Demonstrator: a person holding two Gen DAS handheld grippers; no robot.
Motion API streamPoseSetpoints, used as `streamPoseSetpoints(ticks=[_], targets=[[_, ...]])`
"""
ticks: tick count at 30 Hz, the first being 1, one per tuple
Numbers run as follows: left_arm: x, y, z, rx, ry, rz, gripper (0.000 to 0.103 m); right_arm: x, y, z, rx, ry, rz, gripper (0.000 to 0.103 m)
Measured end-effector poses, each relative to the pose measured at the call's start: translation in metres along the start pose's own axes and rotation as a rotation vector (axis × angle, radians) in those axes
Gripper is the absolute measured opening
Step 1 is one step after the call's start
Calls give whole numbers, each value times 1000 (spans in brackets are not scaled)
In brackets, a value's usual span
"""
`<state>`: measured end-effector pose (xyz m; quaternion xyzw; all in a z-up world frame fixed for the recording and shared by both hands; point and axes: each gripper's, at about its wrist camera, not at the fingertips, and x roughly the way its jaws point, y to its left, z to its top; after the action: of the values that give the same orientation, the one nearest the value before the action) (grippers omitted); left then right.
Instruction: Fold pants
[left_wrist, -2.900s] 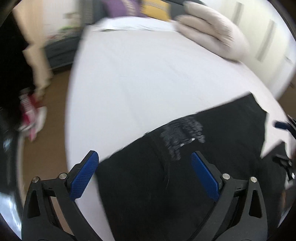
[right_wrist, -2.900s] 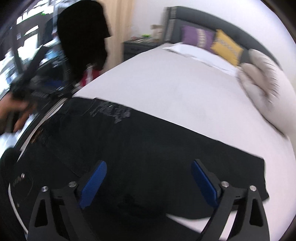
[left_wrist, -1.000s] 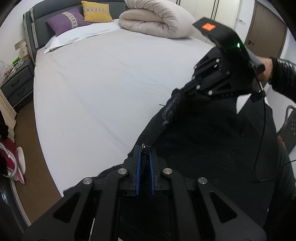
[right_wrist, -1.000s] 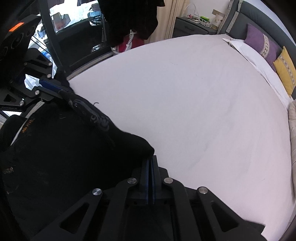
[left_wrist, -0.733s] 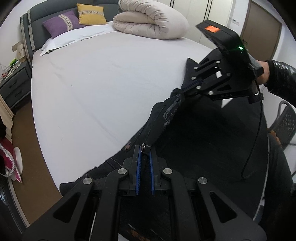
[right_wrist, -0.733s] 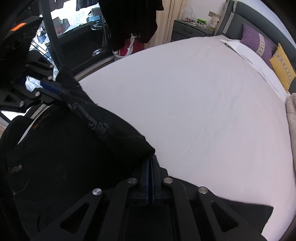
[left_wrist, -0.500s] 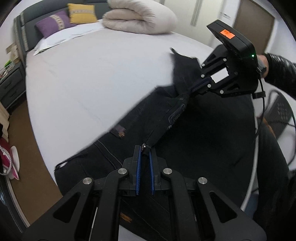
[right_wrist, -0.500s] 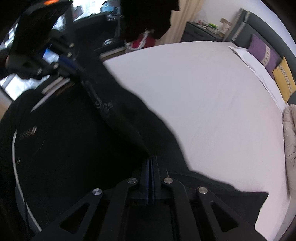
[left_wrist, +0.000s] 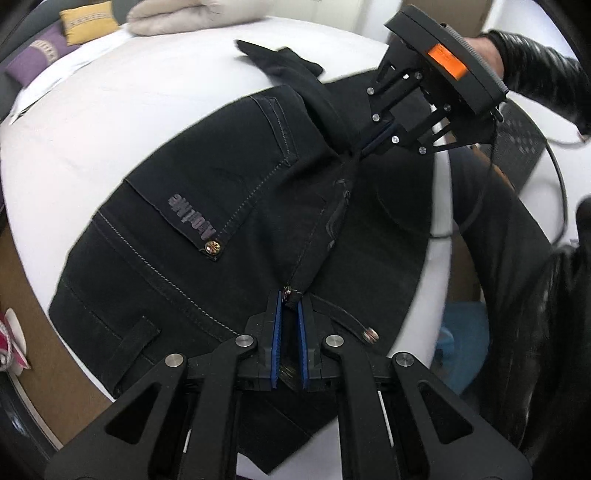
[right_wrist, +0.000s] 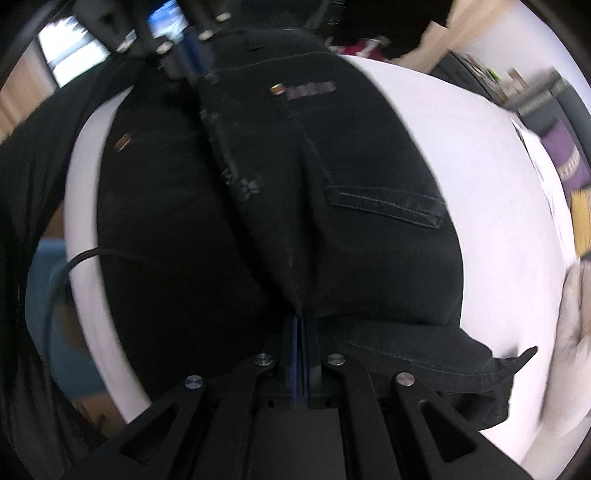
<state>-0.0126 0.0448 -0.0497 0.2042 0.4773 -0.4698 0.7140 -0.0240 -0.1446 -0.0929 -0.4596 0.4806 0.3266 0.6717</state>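
Note:
Black denim pants lie spread across the near corner of a white bed, back pocket and a brass rivet facing up. My left gripper is shut on a raised edge of the pants near a metal button. That edge runs taut as a ridge up to my right gripper, which is shut on its other end, a hand in a black sleeve behind it. In the right wrist view the right gripper pinches the same ridge of pants, with the left gripper at the far end.
A folded beige duvet and yellow and purple pillows lie at the head of the bed. A cable hangs from the right gripper over the bed's edge. A blue bin stands on the floor beside the bed.
Both grippers, still shut on the pants' edge, have carried it across the bed. The pants now lie flatter and wider over the sheet, with the back pocket showing.

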Motion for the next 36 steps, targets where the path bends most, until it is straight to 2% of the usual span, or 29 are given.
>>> streamPoseSetpoints(ticks=[5, 13, 15, 18, 26, 29, 33, 36], targets=[[-3, -17, -2, 20, 32, -15, 7, -3, 39, 4, -134, 34, -66, 3], [-13, -19, 6, 42, 54, -7, 7, -18, 57, 5, -142, 22, -82, 3], [-10, -21, 6, 46, 63, -3, 7, -13, 44, 14, -143, 26, -89, 3], [-10, -30, 11, 35, 61, -4, 7, -12, 50, 11, -140, 29, -99, 3], [-20, -10, 10, 3, 49, -10, 7, -6, 56, 11, -119, 33, -128, 3], [-7, -17, -1, 14, 47, 11, 7, 4, 60, 12, -125, 44, -133, 3], [-13, -26, -4, 39, 30, 61, 7, 5, 65, 13, -139, 45, -166, 3], [-10, -20, -5, 1, 33, 45, 7, 7, 63, 11, -116, 38, -163, 3]])
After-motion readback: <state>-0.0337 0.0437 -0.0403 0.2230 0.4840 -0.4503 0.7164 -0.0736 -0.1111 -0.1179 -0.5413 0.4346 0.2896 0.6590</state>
